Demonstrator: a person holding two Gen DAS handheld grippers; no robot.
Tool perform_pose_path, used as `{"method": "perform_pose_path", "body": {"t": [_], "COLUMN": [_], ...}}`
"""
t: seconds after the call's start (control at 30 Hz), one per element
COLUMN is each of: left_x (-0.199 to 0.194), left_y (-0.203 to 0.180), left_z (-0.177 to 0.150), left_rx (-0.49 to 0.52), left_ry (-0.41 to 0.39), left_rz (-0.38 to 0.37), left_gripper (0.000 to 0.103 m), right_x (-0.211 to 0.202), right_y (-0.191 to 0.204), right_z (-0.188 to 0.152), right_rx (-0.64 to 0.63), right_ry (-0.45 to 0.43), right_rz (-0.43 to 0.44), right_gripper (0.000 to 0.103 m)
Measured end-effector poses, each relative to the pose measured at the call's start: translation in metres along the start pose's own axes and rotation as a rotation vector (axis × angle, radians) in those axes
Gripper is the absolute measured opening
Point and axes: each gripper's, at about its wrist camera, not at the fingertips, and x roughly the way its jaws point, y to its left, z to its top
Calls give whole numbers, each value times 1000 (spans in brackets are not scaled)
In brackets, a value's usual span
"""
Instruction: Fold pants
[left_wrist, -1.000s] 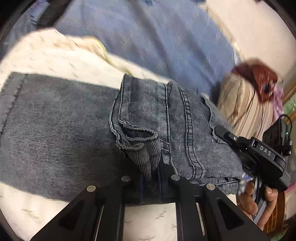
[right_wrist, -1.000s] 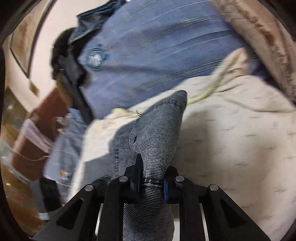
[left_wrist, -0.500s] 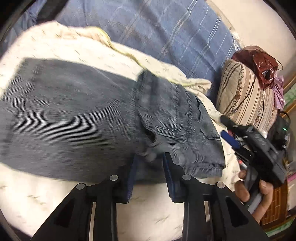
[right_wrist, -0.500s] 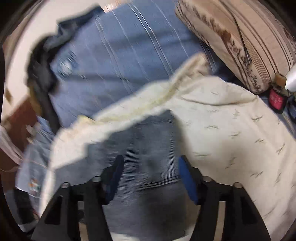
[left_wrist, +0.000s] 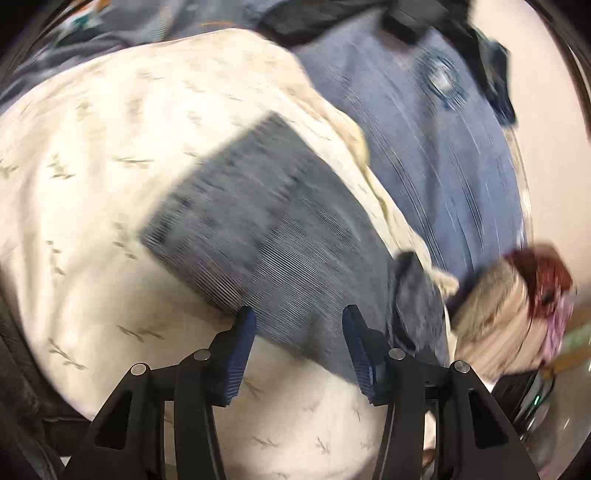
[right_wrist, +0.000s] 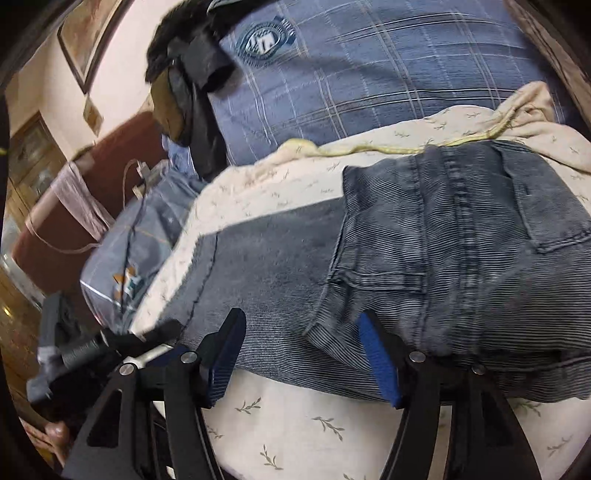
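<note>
The left gripper (left_wrist: 298, 325) has just been opening; its jaws stand moderately apart with nothing clamped, only the near edge of the pants (left_wrist: 280, 236) showing in the gap beyond the blue pads. The right gripper (right_wrist: 301, 332) has jaws set wide, opened within the last second, and they too press on nothing: the folded-over cuff end of the pants (right_wrist: 424, 266) lies in front of and partly between them, loose on the cloth below.

The pants are a grey-blue ribbed denim pair, folded and lying flat on a cream sheet (right_wrist: 295, 417) printed with small sprigs, spread over the bed. Seen from the right wrist, one layer is doubled back on top, seams and a pocket uppermost, with the lower layer running out to the left of it. On the near side of the pants the cream sheet is bare, giving free room along that edge. Beyond the pants, the sheet's rumpled far hem meets a blue checked cover (right_wrist: 369, 74). Dark clothes (right_wrist: 192, 74) are heaped on that cover, well away from the pants. In the blurred left wrist view a striped pillow (left_wrist: 491, 314) sits just past the pants' end.
</note>
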Motion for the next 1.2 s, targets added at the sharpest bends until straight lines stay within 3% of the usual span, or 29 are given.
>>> {"method": "perform_pose_path", "body": {"t": [0.13,0.27,0.37,0.43,0.6,0.7,0.73,0.87,1.03,1.2], "left_x": [4,-3,16,25,37,43,45,51,41,18], "left_y": [14,18,12,17,10,12,12,13,-21,-100], "left_z": [0,-8,-13,-12,10,25,28,34,35,23], "left_rx": [-70,-92,-75,-121,-120,-176,-176,-177,-29,281], "left_ry": [34,-1,23,28,-19,-22,-20,-30,-73,-195], "left_rz": [0,-28,-5,1,30,17,18,51,103,129], "left_gripper": [47,47,47,47,48,47,46,24,19,17], "right_x": [1,1,0,-1,-3,-8,-11,-16,-17,-31], "right_y": [3,-3,-7,-8,-7,-2,0,12,16,-2], "right_z": [-8,-10,-11,-11,-10,-10,-10,-10,-7,26], "right_rx": [-5,11,22,24,33,18,12,-23,-19,47], "right_ry": [0,4,0,-3,-8,-24,-36,-43,-25,13], "right_rz": [10,38,56,65,90,102,112,173,199,201], "right_gripper": [66,65,65,65,65,66,66,65,65,65]}}
